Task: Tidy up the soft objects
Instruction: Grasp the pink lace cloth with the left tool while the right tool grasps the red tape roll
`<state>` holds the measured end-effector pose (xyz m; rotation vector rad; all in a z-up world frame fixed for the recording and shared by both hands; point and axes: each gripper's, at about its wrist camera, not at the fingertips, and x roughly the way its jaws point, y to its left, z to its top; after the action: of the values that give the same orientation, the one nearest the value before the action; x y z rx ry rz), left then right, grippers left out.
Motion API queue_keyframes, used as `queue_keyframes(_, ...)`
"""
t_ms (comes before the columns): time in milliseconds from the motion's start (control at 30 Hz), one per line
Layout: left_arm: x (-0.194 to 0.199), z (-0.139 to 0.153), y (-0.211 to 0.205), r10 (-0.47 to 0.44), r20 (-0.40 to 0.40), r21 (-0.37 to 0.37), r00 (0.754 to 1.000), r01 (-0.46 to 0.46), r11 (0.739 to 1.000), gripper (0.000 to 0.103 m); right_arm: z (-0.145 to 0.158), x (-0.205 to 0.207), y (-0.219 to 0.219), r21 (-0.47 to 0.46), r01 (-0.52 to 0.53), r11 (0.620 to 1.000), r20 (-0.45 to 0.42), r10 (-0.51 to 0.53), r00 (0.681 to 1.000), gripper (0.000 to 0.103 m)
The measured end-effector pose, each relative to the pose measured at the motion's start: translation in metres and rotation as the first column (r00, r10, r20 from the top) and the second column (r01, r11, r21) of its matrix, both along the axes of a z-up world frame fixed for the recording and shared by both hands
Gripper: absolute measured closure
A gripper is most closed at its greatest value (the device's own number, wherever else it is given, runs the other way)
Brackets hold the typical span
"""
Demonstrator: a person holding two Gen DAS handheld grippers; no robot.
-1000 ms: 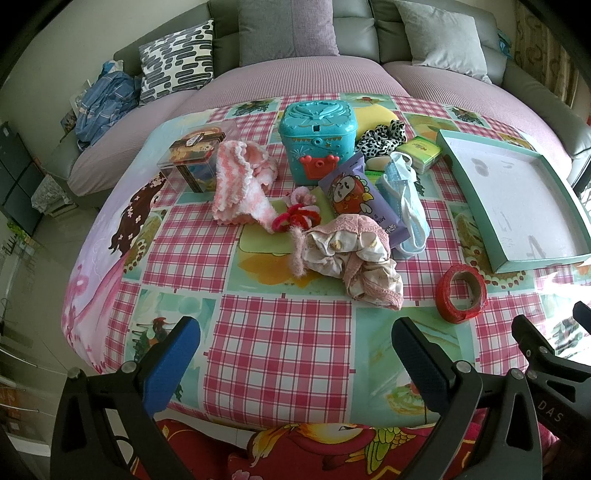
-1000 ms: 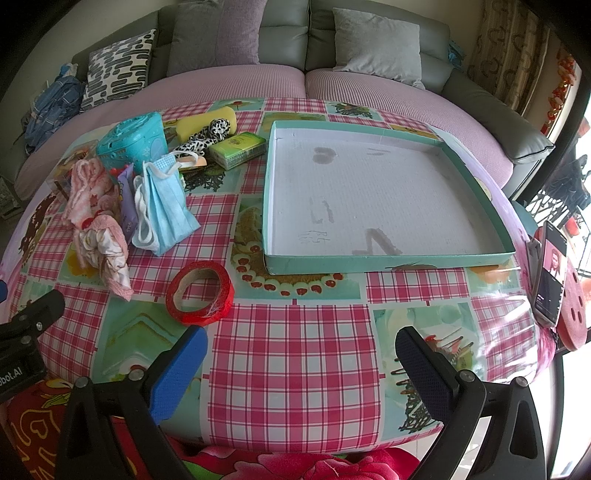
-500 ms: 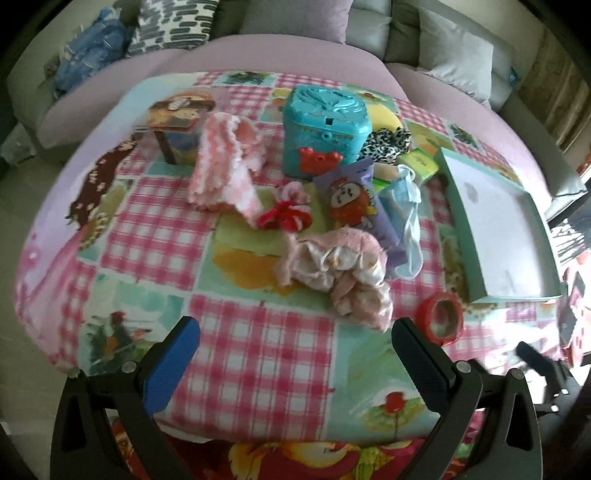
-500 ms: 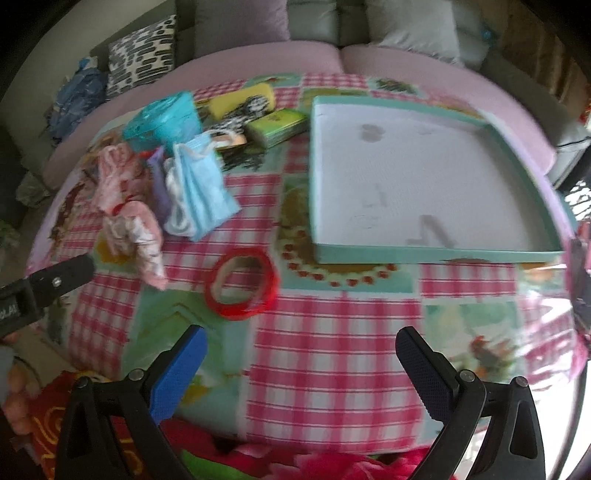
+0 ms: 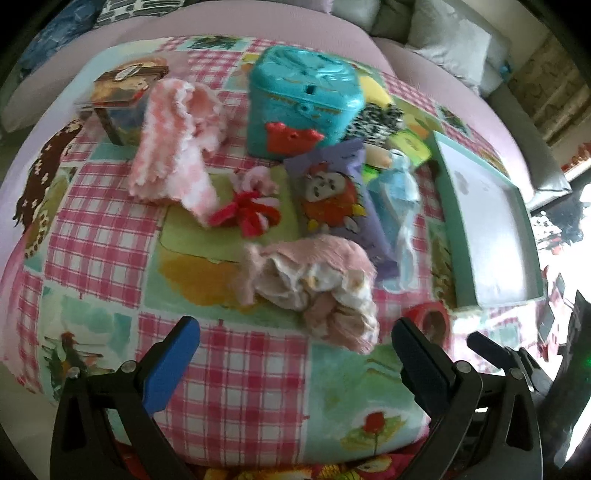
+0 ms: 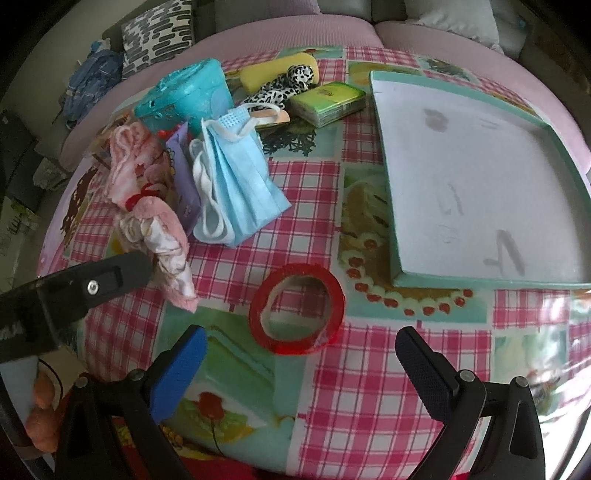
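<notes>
My left gripper (image 5: 295,365) is open and empty, just short of a crumpled pink and cream cloth (image 5: 314,280) on the checked tablecloth. Behind the cloth lie a pink knitted piece (image 5: 173,144), a red and pink hair tie (image 5: 251,206), a purple pouch (image 5: 332,195) and blue face masks (image 5: 400,184). My right gripper (image 6: 301,369) is open and empty, just short of a red tape roll (image 6: 297,306). The masks (image 6: 236,170) and the cloth (image 6: 166,236) lie to its left. An empty teal tray (image 6: 469,166) sits at the right.
A teal plastic box (image 5: 303,99), a small picture box (image 5: 122,99), a leopard-print item (image 6: 284,86), a yellow sponge (image 6: 273,70) and a green packet (image 6: 327,103) stand at the back. A sofa with cushions (image 6: 159,33) curves behind the table.
Both grippers have moved forward and lower over the table. The pink cloth and the tape roll now appear larger and closer. Nothing on the table has moved.
</notes>
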<state>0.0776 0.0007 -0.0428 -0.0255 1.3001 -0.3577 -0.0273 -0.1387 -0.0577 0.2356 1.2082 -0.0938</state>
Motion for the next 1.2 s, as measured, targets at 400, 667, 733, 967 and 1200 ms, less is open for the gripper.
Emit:
queue_keyframes(400,0.011,-0.011,-0.008,0.023,-0.064,-0.02,0.998,-0.024,0.999,0.012,-0.002,0.015,-0.002,-0.002,-0.011,1.0,-0.023,0.011,1.0,0.019)
queue_keyframes(667,0.014,-0.021,-0.016,0.0,-0.112,-0.084,0.994,-0.009,0.996,0.059,-0.015,0.038,0.01,-0.019,-0.016,1.0,-0.028,0.016,0.999,0.044)
queue_keyframes(733,0.011,-0.024,-0.019,-0.008,-0.121,-0.1,0.993,-0.004,0.995,0.076,-0.016,0.038,0.01,-0.022,-0.013,1.0,-0.026,0.013,1.0,0.044)
queue_keyframes(967,0.01,-0.03,-0.015,0.006,-0.133,-0.118,0.991,-0.022,0.993,0.089,-0.017,0.037,0.011,-0.03,-0.023,0.999,-0.034,0.022,0.999,0.044)
queue_keyframes(1200,0.005,-0.03,-0.004,-0.007,-0.153,-0.117,0.988,-0.011,0.993,0.089,-0.009,0.034,0.013,-0.033,-0.023,0.999,-0.059,0.021,0.998,0.045)
